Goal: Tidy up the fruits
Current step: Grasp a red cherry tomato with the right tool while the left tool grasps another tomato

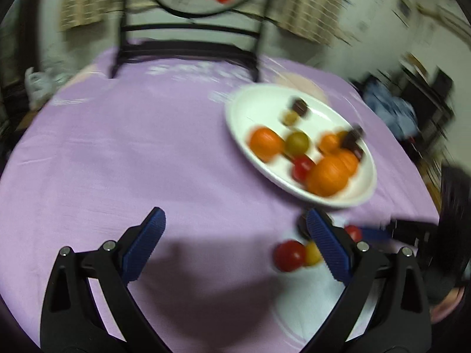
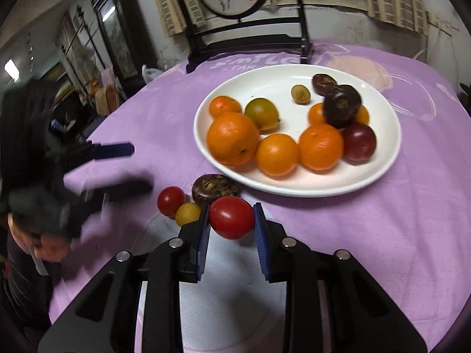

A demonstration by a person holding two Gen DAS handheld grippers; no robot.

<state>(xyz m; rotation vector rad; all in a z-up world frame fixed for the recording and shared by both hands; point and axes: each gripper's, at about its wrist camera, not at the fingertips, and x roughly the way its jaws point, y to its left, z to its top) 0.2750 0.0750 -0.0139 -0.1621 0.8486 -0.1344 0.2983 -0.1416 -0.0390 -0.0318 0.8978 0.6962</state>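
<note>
One red tomato is pinched between the blue pads of the right gripper, jaws drawn in tight against its sides, long axis lying across the fingers. The white plate with its oranges and dark fruit sits just ahead of that gripper and slightly to its right, so I'd judge the carry is short and forward. Beside the left finger, on the purple cloth, wait a smaller red tomato, a yellow one and a dark fruit. The left gripper hangs wide open, holding nothing, farther from the plate.
</note>
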